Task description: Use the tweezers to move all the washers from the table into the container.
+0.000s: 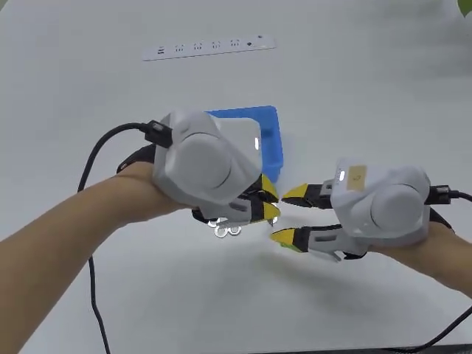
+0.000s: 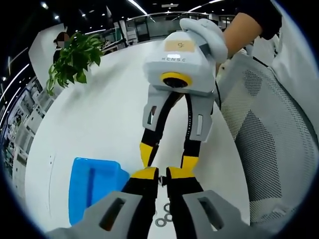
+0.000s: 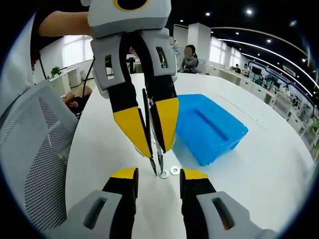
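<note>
Washers, small silver metal rings (image 3: 174, 170), at least two on white table (image 3: 99, 149) directly under left gripper (image 3: 154, 149), which pinches thin steel tweezers (image 3: 155, 157). Right gripper (image 3: 159, 174) gaping, empty. Blue plastic container (image 3: 209, 127) just beside, seemingly bare: transfer barely begun.

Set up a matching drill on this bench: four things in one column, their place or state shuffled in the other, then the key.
Things
1. blue plastic container
2. small metal washers
3. thin metal tweezers
4. right gripper

Place or state
A. clamped in the jaws of the left gripper
B. jaws apart, holding nothing
C. lying on the white table at the tweezer tips
D. standing on the table, farther from the person than the washers

Pairs: 1-D, 2-C, 3-A, 4-B
</note>
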{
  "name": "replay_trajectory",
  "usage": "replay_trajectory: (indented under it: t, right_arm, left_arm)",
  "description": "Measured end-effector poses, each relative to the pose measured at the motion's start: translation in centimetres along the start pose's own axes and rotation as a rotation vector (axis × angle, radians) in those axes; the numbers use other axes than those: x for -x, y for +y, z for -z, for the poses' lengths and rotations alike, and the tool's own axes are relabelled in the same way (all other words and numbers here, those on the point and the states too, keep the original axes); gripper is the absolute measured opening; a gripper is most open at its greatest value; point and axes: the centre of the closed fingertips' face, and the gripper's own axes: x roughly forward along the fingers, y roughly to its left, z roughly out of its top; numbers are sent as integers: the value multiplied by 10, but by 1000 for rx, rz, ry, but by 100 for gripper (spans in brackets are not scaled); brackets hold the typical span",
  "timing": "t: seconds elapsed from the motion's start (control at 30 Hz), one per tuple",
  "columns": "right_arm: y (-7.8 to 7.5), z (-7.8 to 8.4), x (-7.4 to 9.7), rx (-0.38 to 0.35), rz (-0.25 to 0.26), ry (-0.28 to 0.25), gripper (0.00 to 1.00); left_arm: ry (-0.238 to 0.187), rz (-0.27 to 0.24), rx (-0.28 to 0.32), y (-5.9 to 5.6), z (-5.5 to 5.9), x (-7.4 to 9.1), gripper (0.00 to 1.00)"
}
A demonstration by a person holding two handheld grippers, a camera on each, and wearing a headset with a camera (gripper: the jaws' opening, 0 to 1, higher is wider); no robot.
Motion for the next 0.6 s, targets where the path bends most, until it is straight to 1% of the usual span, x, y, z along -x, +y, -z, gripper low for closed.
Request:
replay_trajectory:
  t: [0.13, 0.27, 0.37, 0.43, 0.57, 0.6]
  right_arm:
    - [0, -2, -4, 1, -2, -12, 33]
    - [-2, -3, -7, -8, -9, -22, 33]
    - [-4, -4, -9, -10, -23, -37, 32]
    - [-4, -8, -10, -24, -45, -66, 31]
    - [-6, -14, -11, -38, -74, -114, 26]
    - [-7, -14, -11, -37, -77, -116, 24]
  left_arm:
    - [-21, -2, -14, 0, -3, -1, 9]
    - [-28, -4, -22, 1, -4, -2, 9]
    - [-37, 4, -16, 0, -4, -2, 9]
    - [-42, 11, -12, 0, -4, -2, 9]
    - [-48, 17, -9, 0, -5, -3, 9]
    - [-49, 17, -10, 0, -5, -3, 9]
